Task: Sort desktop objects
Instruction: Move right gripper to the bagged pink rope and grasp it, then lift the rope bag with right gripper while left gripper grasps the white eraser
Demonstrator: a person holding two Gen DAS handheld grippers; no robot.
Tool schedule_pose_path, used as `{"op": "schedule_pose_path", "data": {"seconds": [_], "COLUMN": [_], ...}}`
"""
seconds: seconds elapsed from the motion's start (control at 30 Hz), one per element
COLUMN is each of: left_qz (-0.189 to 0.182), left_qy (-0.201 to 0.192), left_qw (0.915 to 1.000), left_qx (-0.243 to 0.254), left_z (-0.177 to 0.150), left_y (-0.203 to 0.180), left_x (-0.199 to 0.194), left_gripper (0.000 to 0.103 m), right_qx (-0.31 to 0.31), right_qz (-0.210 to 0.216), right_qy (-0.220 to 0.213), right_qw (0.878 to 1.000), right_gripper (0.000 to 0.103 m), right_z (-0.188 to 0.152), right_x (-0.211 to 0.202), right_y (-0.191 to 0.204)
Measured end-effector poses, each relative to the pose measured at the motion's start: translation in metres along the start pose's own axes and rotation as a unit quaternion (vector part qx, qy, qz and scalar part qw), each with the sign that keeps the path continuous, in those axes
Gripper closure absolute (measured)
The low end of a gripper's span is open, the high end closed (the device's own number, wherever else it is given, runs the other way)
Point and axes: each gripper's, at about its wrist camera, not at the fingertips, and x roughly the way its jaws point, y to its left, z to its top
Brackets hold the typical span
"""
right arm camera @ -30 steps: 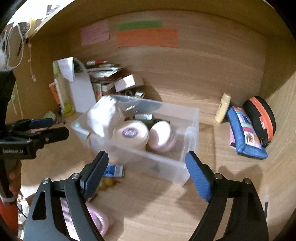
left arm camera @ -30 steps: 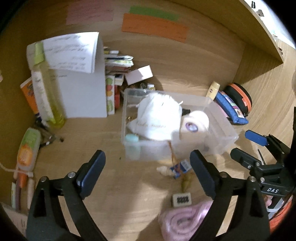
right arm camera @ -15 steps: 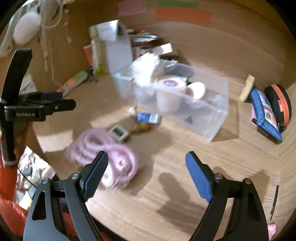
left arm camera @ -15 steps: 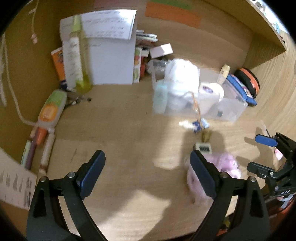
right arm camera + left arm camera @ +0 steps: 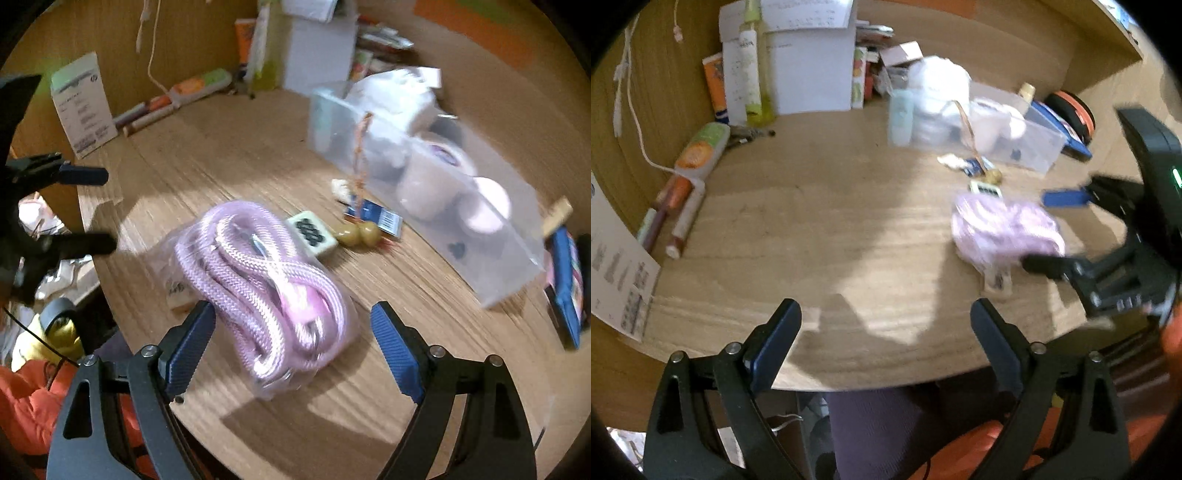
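A: Any writing legible?

B: Not much, lots of blur. Tile (image 5: 312, 232) w/ a dark dotted pattern on top, white-green. Blue card (image 5: 373, 218) next to it has a barcode, too small to read. Printed sheet (image 5: 83, 107) leaning on the left wall: text lines, unreadable. Orange & green notes on the back wall, nothing legible.

A: Right gripper?

B: Right gripper (image 5: 291, 334) has its fingers spread wide, holding nothing. Pink rope in a clear bag (image 5: 266, 284) lies on the surface (image 5: 221, 147) betw. them; left finger (image 5: 190, 341) looks just beside the bag's edge, can't tell if it touches. Right finger (image 5: 395, 350) is apart from it.

A: Left one?

B: Left gripper (image 5: 886, 338) also wide, released, empty, over bare wood near the front edge. From there the rope bag (image 5: 1004, 229) sits to the right, w/ the right gripper's fingers either side of it.

A: Rest of the stuff?

B: Clear bin (image 5: 424, 184) behind the rope, holding tape rolls & a white bundle. Tile, blue card & a small gourd charm (image 5: 360, 234) lie betw. bin and bag. Blue pouch (image 5: 565, 280) far right. Bottle (image 5: 753, 66) & white box (image 5: 812, 70) stand at the back left.
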Motion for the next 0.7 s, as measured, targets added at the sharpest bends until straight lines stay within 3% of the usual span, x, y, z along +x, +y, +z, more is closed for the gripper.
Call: {"op": "schedule_pose_path", "data": {"seconds": [0.13, 0.3, 0.37, 0.53, 0.7], "left_qz": [-0.008, -0.022, -0.024, -0.022, -0.026], "left_qy": [0.006, 0.009, 0.008, -0.001, -0.011], "left_qw": [0.9999, 0.9993, 0.9989, 0.9976, 0.9968], "left_qx": [0.009, 0.028, 0.04, 0.066, 0.074], "left_z": [-0.004, 0.0, 0.001, 0.006, 0.016], "left_y": [-0.01, -0.027, -0.032, -0.046, -0.053], "left_x": [0.006, 0.014, 0.016, 0.02, 0.025], "left_gripper": [0.009, 0.009, 0.009, 0.009, 0.009], "right_qx": [-0.037, -0.036, -0.029, -0.023, 0.016], "right_qz": [0.029, 0.072, 0.093, 0.061, 0.064], "right_qy": [0.031, 0.053, 0.048, 0.025, -0.001], "right_qw": [0.998, 0.995, 0.994, 0.998, 0.998], "right_gripper": [0.018, 0.022, 0.041, 0.052, 0.053], "right_z": [0.015, 0.023, 0.022, 0.015, 0.011], "right_x": [0.015, 0.025, 0.025, 0.014, -0.004], "right_y": [0.001, -0.005, -0.006, -0.001, -0.01]}}
